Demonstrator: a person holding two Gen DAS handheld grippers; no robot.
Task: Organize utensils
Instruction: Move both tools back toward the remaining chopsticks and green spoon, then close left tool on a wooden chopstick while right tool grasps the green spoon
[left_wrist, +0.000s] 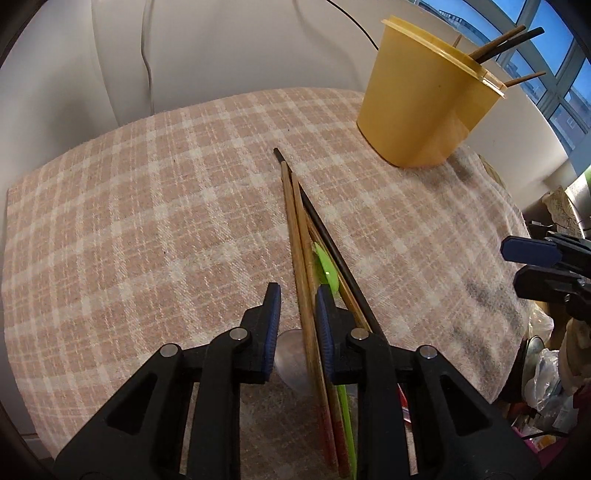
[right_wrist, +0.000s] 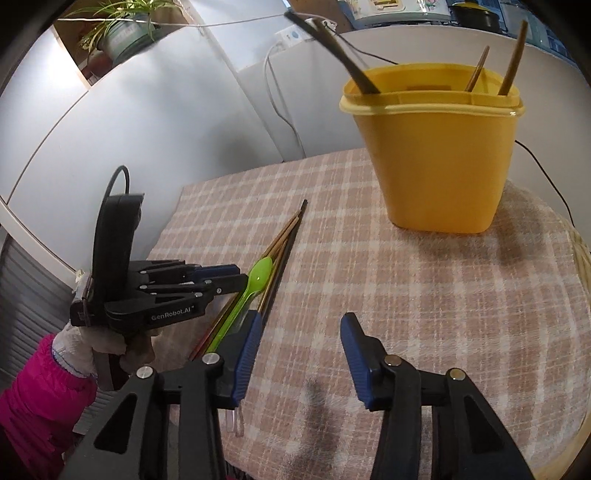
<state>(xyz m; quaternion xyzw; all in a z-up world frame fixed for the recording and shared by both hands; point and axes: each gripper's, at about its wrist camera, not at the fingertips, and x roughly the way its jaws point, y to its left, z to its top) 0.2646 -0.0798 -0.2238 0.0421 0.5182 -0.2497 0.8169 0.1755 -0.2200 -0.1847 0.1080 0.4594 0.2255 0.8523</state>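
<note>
A bundle of wooden chopsticks (left_wrist: 295, 229), a black chopstick (left_wrist: 332, 245) and a green plastic spoon (left_wrist: 325, 267) lie together on the plaid tablecloth (left_wrist: 147, 221). My left gripper (left_wrist: 297, 295) straddles the wooden chopsticks; they lie beside its right pad, and a gap shows on the left side, so it is open. In the right wrist view it (right_wrist: 236, 276) sits over the bundle next to the green spoon (right_wrist: 258, 275). My right gripper (right_wrist: 301, 332) hovers open over bare tablecloth (right_wrist: 406, 295) with nothing between its fingers. A yellow container (right_wrist: 439, 166) holds several chopsticks.
The yellow container (left_wrist: 417, 110) stands at the cloth's far right. A clear plastic piece (left_wrist: 291, 354) lies under the bundle. A person's pink sleeve (right_wrist: 37, 387) is at lower left. White walls and a cable (right_wrist: 280, 110) lie behind; clutter (left_wrist: 546, 369) sits past the table's right edge.
</note>
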